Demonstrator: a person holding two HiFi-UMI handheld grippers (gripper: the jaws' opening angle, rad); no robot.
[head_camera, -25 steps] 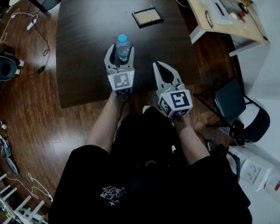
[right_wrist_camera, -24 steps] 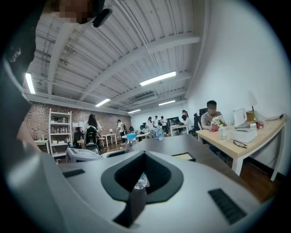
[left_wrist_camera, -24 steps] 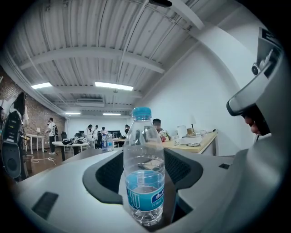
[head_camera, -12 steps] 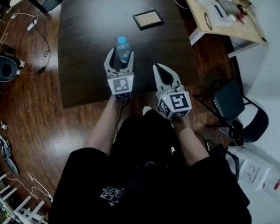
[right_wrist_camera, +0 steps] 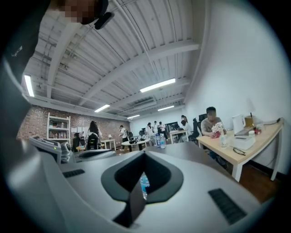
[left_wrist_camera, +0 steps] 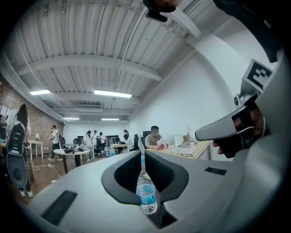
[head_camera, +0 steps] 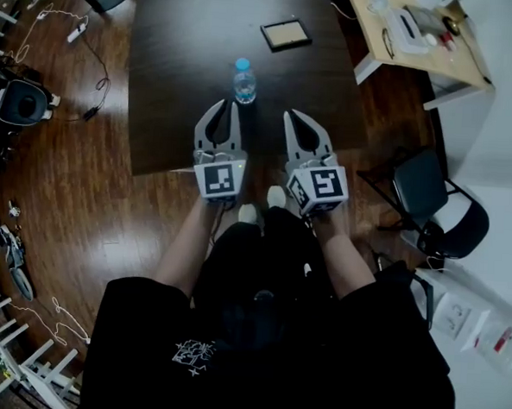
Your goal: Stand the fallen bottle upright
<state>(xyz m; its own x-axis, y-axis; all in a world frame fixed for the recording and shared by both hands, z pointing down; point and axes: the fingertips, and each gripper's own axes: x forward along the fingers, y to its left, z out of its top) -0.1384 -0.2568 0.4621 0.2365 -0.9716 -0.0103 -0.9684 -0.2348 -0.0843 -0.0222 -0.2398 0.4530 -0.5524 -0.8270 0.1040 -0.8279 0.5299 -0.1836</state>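
The clear water bottle [head_camera: 244, 80] with a blue cap stands upright on the dark table [head_camera: 183, 56], with nothing touching it. My left gripper [head_camera: 231, 106] hangs just short of it, toward me, jaws shut and empty. My right gripper [head_camera: 293, 115] is beside it on the right, also shut with nothing in it. In the left gripper view the bottle [left_wrist_camera: 147, 195] shows beyond the closed left gripper [left_wrist_camera: 142, 153]. In the right gripper view a sliver of the bottle [right_wrist_camera: 144, 184] appears behind the closed right gripper [right_wrist_camera: 144, 154].
A framed board [head_camera: 286, 34] lies farther back on the table. A light wooden desk [head_camera: 421, 54] with small items stands at the upper right, and a black chair [head_camera: 429, 197] at the right. Cables [head_camera: 89, 103] and gear lie on the wood floor at the left.
My left gripper, open around the standing bottle before, has pulled back toward me and shut empty. The bottle stays upright on the table. The right gripper shifted only slightly.
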